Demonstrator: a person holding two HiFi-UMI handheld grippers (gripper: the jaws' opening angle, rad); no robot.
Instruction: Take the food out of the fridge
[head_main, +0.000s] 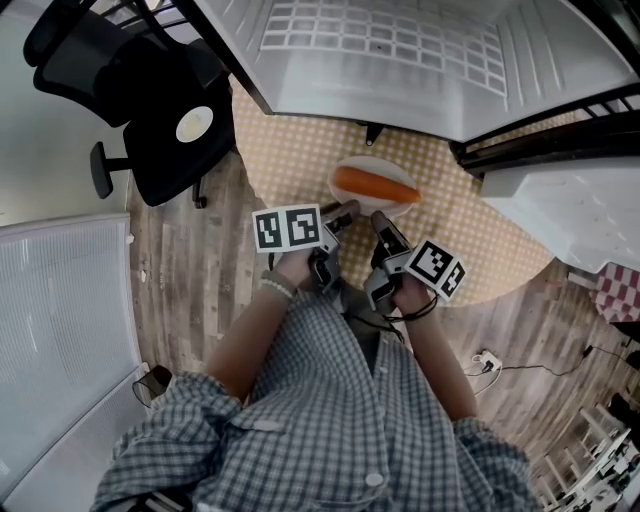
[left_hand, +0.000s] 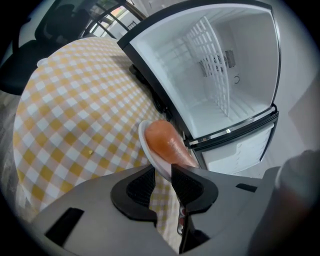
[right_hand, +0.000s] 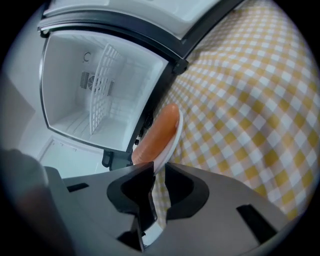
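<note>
A long orange piece of food (head_main: 375, 185) lies on a small white plate (head_main: 372, 163) over the yellow-checked table (head_main: 290, 150). My left gripper (head_main: 345, 212) grips the plate's near rim on the left and my right gripper (head_main: 382, 218) grips it on the right. In the left gripper view the plate (left_hand: 145, 142) with the food (left_hand: 165, 142) sticks out from between the jaws of the gripper (left_hand: 164, 175). The right gripper view shows the same: plate (right_hand: 172, 145) and food (right_hand: 157, 135) run out of the gripper (right_hand: 159, 172). Behind, the open fridge (head_main: 380, 50) looks empty.
The fridge interior (left_hand: 215, 75) (right_hand: 100, 85) has a wire shelf and bare walls; its door (head_main: 570, 210) hangs open at the right. A black office chair (head_main: 150, 110) stands left of the table. A white panel (head_main: 60, 330) is at the lower left. Wooden floor lies below.
</note>
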